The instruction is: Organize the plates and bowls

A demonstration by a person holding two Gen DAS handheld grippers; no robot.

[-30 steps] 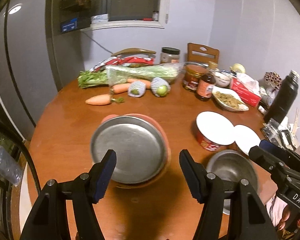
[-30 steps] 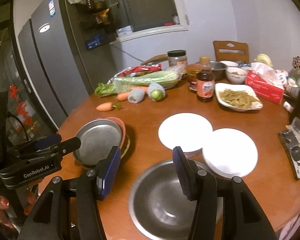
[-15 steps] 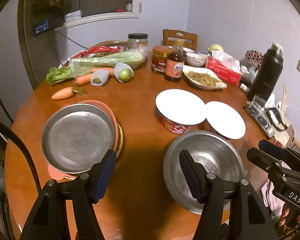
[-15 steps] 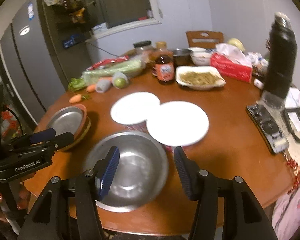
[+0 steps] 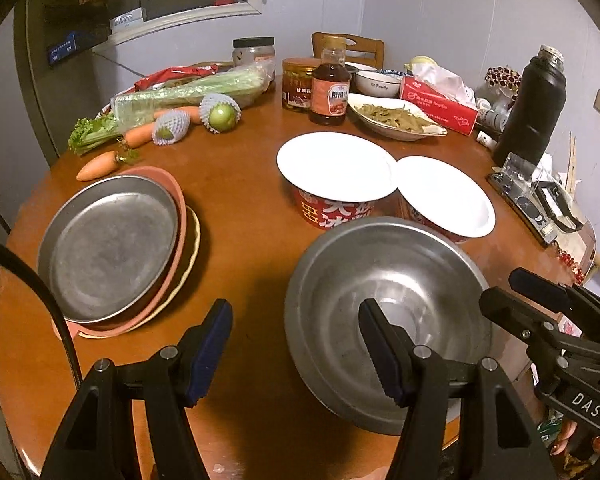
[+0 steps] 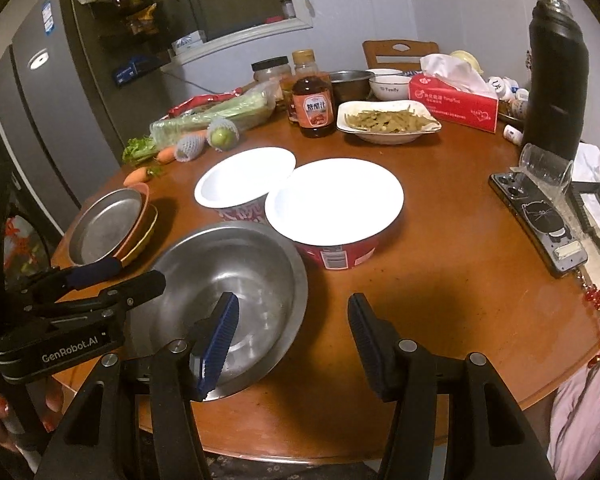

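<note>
A large steel bowl [image 5: 384, 312] sits near the table's front edge, also in the right wrist view [image 6: 236, 280]. A stack of plates, steel [image 5: 108, 240] on orange and yellow, lies at the left [image 6: 108, 224]. Two red paper bowls with white insides [image 5: 336, 164] [image 5: 444, 196] stand behind the steel bowl [image 6: 244, 178] [image 6: 334, 200]. My left gripper [image 5: 296, 352] is open and empty, its right finger over the steel bowl's near rim. My right gripper [image 6: 292, 340] is open and empty, its left finger over the bowl's right side.
At the back of the round wooden table [image 5: 244, 184] are carrots, celery, wrapped fruit [image 5: 220, 114], a sauce bottle [image 5: 330, 92], jars, a dish of food [image 5: 392, 118], a tissue box [image 6: 454, 102] and a black flask [image 6: 556, 76]. A phone [image 6: 540, 220] lies at the right edge.
Both grippers have swung right. In the left view the plate stack moved left and the steel bowl came under the right finger. In the right view the bowl slid left.
</note>
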